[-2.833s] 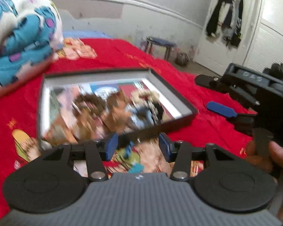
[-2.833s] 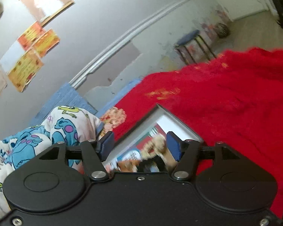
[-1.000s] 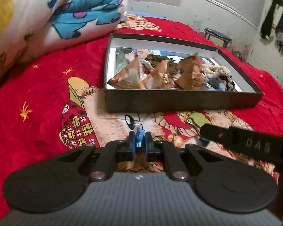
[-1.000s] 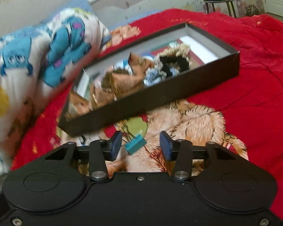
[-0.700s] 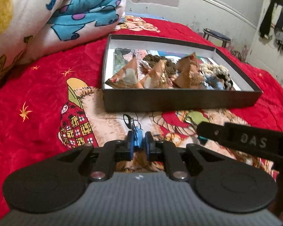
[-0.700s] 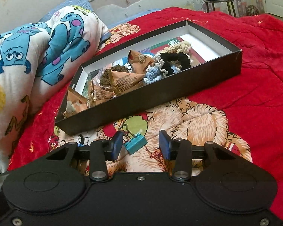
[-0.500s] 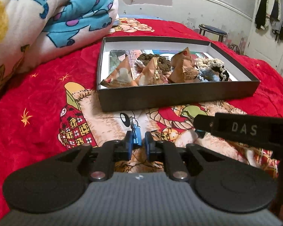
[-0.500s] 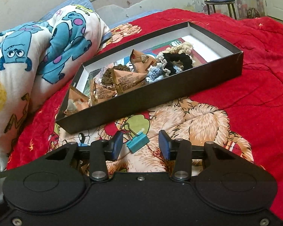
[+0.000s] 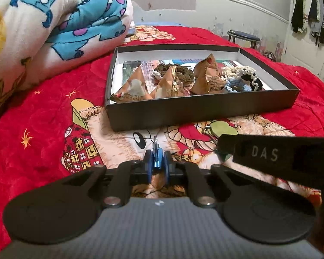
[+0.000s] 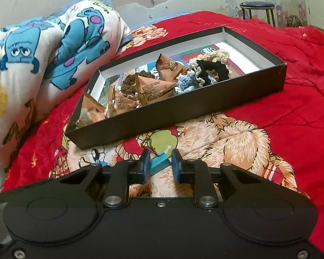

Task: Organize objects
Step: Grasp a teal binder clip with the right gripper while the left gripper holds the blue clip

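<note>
Both wrist cameras sit low over the red bedspread (image 9: 43, 116), facing the nearby black box (image 9: 200, 110) (image 10: 183, 105), the right camera from farther right.

**Colours and patterns on the bed**

- Bedspread (image 9: 43, 116): bright red, small gold stars, cartoon print in tan, green and cream.
- Blanket (image 9: 54, 21): white fleece with blue monsters, purple spots, yellow patches.
- Box (image 9: 205, 110): black outside, white inside.
- Snack packets (image 9: 207, 77): orange-brown foil, triangular.
- Scrunchies (image 10: 213, 69): black, cream, pale blue, brown.
- Binder clip (image 9: 156, 158): blue.
- Second binder clip (image 10: 159, 164): teal.
- Stool (image 10: 257, 5): dark blue seat.
- Gripper pads (image 10: 145, 166): blue.
</note>
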`<state>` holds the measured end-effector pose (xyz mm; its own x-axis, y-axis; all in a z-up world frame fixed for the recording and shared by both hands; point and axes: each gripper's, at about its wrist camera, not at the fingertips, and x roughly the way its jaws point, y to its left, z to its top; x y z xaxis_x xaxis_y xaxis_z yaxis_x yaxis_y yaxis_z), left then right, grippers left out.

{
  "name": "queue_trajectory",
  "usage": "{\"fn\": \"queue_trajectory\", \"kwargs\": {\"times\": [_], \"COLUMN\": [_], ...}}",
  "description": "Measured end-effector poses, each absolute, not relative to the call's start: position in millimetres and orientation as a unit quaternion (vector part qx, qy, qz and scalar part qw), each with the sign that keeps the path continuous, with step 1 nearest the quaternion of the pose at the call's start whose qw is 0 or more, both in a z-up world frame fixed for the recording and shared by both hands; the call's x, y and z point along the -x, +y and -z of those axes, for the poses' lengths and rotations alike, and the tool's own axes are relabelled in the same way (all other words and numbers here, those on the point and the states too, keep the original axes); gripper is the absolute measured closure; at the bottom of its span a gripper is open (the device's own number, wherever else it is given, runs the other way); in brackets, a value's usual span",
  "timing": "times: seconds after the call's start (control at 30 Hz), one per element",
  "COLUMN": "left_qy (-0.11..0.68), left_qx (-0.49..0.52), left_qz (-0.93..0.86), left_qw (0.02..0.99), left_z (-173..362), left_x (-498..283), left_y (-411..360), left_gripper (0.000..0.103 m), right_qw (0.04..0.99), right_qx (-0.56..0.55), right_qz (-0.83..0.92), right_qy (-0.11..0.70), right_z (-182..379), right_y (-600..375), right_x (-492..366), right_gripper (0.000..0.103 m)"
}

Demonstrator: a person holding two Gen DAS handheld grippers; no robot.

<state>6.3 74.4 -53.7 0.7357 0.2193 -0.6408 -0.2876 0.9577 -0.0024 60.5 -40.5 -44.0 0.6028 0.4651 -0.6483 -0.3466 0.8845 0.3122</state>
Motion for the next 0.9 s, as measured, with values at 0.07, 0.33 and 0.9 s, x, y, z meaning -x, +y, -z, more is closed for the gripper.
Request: {"fn": "queue_trajectory", "kwargs": {"times": [0.07,0.33,0.9], "left_qy": [0.332,0.329,0.319], "left_qx": [0.055,0.037,0.004], "left_qz": [-0.138,-0.142,-0.143], "left_qw": [0.932,0.933,0.937], "left_z": [54,55,51], "left_x": [-6,-8,-8], "left_y": [75,70,60], "left_gripper": [0.076,0.080,0.092], "right_qw": [0.892,0.890,0.887], "right_qx": [-0.078,-0.088,-0.129], "right_qz": [-0.228,-0.227,-0.219], "right_qy": [0.384,0.385,0.385], "right_z": [44,45,43], "right_y": [-41,-43,-54], "right_x": [-61,-64,-67], "right_gripper": [0.082,0.085,0.090]}}
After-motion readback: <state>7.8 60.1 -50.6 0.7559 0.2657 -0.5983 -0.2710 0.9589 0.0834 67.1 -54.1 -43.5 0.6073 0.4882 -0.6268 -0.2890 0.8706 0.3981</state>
